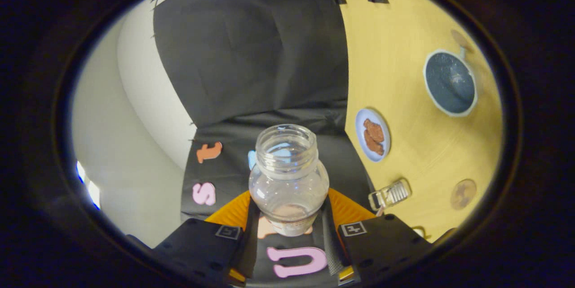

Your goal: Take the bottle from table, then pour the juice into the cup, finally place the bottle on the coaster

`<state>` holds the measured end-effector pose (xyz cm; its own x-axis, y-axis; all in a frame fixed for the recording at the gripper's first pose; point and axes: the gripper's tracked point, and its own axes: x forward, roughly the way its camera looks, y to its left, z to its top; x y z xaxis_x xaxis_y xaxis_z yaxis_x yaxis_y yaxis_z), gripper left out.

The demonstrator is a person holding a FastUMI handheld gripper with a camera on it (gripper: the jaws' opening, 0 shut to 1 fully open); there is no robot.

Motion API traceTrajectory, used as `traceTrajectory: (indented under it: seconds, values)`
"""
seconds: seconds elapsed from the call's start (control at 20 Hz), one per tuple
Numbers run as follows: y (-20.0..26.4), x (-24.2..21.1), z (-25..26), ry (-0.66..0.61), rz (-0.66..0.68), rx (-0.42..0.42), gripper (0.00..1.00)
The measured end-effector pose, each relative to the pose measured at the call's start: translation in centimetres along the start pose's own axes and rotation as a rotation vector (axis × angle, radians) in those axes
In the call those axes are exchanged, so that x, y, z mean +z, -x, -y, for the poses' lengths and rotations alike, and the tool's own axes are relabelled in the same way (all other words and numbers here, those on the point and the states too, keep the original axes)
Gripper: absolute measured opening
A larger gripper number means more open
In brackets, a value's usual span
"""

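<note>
A yellow wood-grain counter [417, 77] runs along the 3 o'clock side, tilted nearly on end. On it lies a small white plate [372, 135] carrying two brown cookies [373, 136]. At about 5 o'clock from that plate, near the counter's edge, sits a small clear ribbed container [390, 194] on its side. A pale curved wall [134, 144] takes up the 9 o'clock side, with a bright strip of light [88, 183] low on it.
</note>
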<state>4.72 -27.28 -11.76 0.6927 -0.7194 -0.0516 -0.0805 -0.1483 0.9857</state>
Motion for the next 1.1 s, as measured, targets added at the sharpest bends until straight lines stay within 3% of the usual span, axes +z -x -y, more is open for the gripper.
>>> traceTrajectory:
  seconds: [0.3,0.75,1.1]
  values:
    - [1.2,0.0,1.5,0.349,-0.075,-0.065,0.66]
    - [2.1,-2.6,0.0,0.780,-0.233,-0.055,0.66]
    - [3.9,-5.9,5.2,1.138,-0.414,-0.117,0.66]
